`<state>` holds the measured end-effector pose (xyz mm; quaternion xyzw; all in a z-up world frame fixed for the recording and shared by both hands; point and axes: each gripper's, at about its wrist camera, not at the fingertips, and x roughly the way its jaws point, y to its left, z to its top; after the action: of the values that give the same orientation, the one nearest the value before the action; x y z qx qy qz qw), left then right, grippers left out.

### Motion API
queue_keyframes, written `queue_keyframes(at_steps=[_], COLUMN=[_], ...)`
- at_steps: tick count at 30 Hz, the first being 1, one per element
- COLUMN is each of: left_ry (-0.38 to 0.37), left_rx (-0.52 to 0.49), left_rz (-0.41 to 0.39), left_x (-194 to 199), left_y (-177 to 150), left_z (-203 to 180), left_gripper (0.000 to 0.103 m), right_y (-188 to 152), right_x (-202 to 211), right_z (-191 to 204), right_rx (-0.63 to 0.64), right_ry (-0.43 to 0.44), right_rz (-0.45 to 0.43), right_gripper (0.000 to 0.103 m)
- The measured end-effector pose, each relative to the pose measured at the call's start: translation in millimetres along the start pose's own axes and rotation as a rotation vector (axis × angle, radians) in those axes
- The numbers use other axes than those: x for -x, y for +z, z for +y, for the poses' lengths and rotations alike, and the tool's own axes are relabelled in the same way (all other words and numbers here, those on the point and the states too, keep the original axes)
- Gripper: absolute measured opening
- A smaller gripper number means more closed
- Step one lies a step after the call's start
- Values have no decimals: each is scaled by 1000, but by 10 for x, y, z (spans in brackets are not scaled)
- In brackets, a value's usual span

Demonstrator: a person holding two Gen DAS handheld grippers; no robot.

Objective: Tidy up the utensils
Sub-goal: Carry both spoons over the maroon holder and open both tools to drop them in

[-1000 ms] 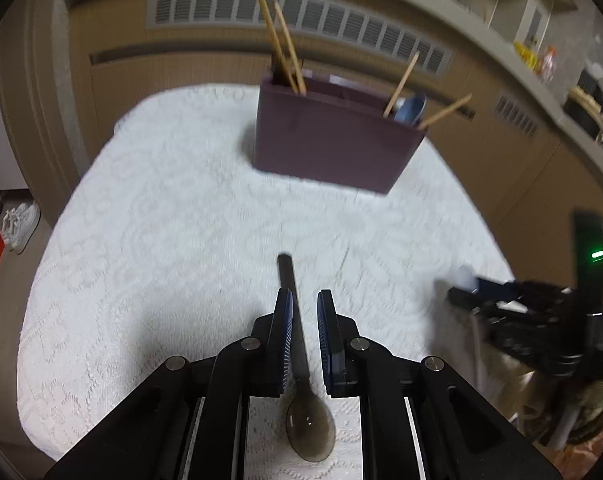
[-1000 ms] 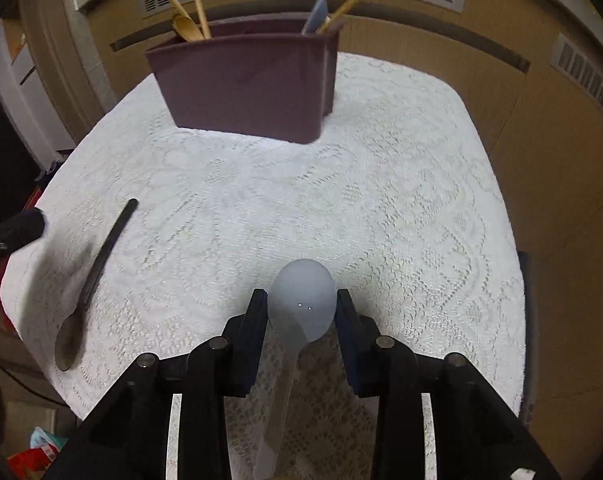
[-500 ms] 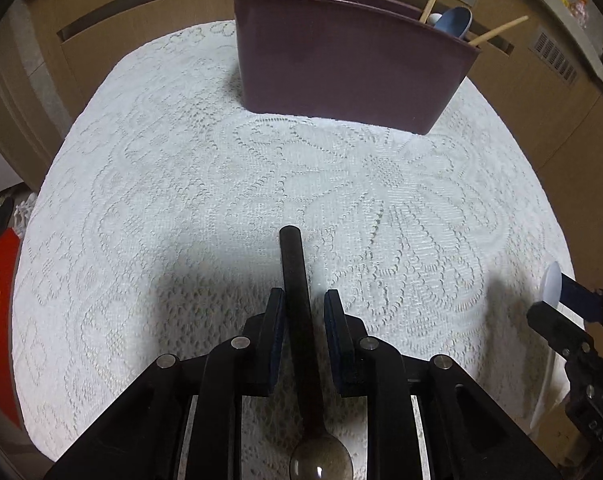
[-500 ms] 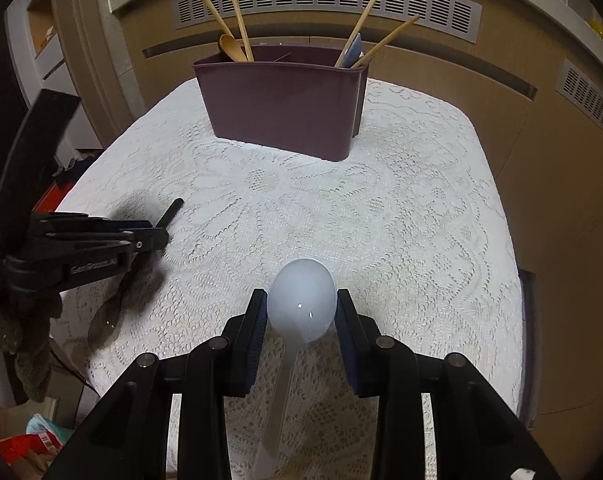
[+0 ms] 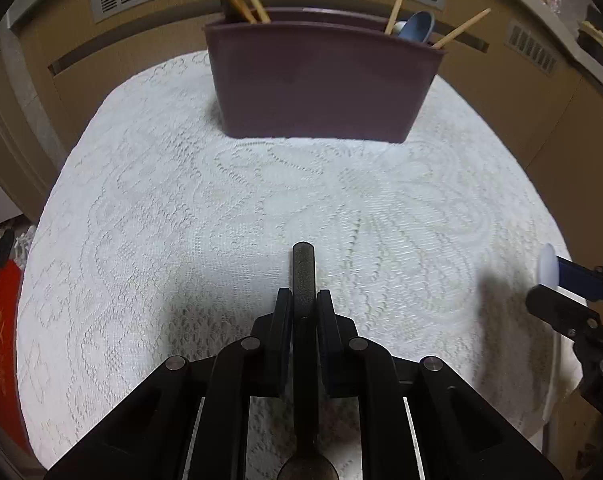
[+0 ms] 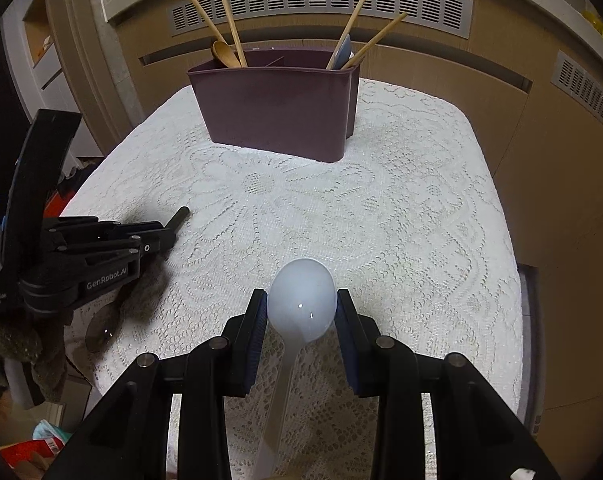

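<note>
L claw [image 5: 304,304] down low over the lace cloth [image 5: 205,216] on the worktop, jaws astride the handle of the dark spoon [image 5: 304,276]; they've just been closing, pads now look tight on the handle w/ no gap showing, so read as gripping. Spoon lies on the cloth, handle tip poking out past the fingertips toward the organizer, bowl back under the claw body at frame bottom. From the R wrist view the same spoon shows handle end ahead of the L claw, bowl behind it near the cloth's near-left edge. R claw [image 6: 301,312] partly open, pads pressed on either side of the white spoon [image 6: 301,304] at its bowl, handle trailing back under the claw; spoon held clear of the cloth, I'd judge. Purple organizer [image 6: 277,108] at far side of worktop, well apart from both claws; wooden utensils [image 6: 225,32] in its left compartment, chopsticks + a blue spoon [image 5: 415,26] in the right. Step in hand, my read: secure the dark spoon & lift. To do it well: confirm grip before raising, lift straight so lace doesn't snag, keep the handle from pivoting betw. the pads, then tip it upright for the drop into a compartment. Thin handle could twist; go slow.
</note>
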<state>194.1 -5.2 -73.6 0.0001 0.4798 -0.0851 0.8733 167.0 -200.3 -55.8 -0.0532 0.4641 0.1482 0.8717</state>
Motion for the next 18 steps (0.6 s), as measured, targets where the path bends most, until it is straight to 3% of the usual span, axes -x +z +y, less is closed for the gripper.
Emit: queue_keyframes(at_steps=[5,11,18], left_ry=[-86,-138,-190], left_rx=[36,88,55], left_rz=[-102,-226,-479], left_x=[336,751,1608], left_y=[-44,22,462], left_z=[14,121,89], left_gripper=[12,12,12], right_y=[4,61,555], right_x=[40,129,801], right_z=[-13,-22,7], right_rx=[-15,-31,0], right_ry=[22,37,41], right_rz=[-11,-39,-241], right_gripper=[32,32,32])
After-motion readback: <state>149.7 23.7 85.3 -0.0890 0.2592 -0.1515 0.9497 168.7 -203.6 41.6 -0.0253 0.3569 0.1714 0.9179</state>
